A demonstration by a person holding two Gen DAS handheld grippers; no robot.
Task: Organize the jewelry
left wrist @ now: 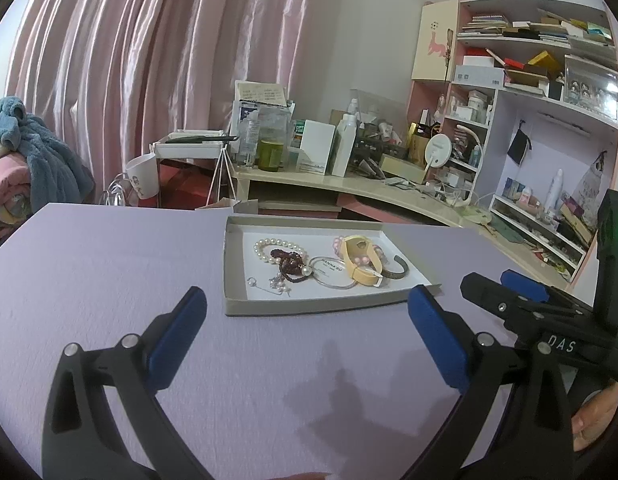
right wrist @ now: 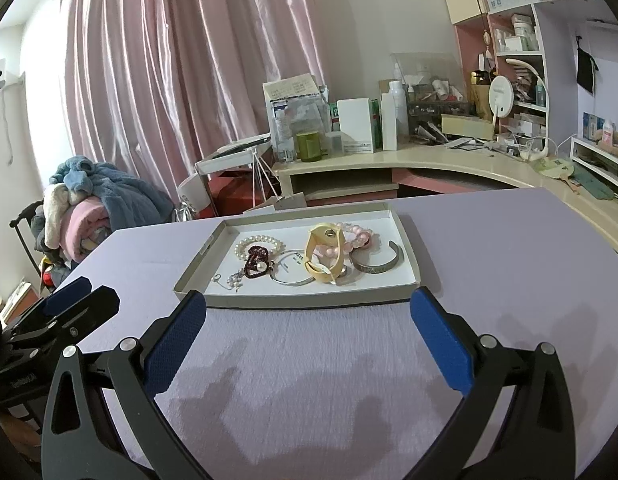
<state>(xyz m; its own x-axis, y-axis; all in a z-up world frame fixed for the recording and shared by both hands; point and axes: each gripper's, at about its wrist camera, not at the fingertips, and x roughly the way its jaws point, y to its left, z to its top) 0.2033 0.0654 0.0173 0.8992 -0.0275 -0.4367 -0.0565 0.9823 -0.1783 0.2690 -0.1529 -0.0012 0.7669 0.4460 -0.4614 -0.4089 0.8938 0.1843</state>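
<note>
A shallow grey tray (left wrist: pixel 245 307) (right wrist: pixel 409 240) lies on the lilac table and holds jewelry. Inside it are a white pearl bracelet (left wrist: pixel 269 245) (right wrist: pixel 253 240), a dark red beaded piece (left wrist: pixel 287 260) (right wrist: pixel 255 258), a thin silver bangle (left wrist: pixel 329 276) (right wrist: pixel 291 276), a yellow band (left wrist: pixel 361 264) (right wrist: pixel 321 256), pink beads (right wrist: pixel 359 236) and a grey open cuff (left wrist: pixel 397 270) (right wrist: pixel 379 264). My left gripper (left wrist: pixel 307 304) stands open just short of the tray's near edge. My right gripper (right wrist: pixel 309 308) is open too, at that same near edge. Neither holds anything.
The lilac table (left wrist: pixel 109 280) (right wrist: pixel 509 248) stretches around the tray. Behind it runs a cluttered cream desk (left wrist: pixel 349 184) with bottles, boxes and a round mirror (right wrist: pixel 501 96). Pink shelves (left wrist: pixel 549 80) fill the right. A pile of blankets (right wrist: pixel 93 200) sits at left before pink curtains.
</note>
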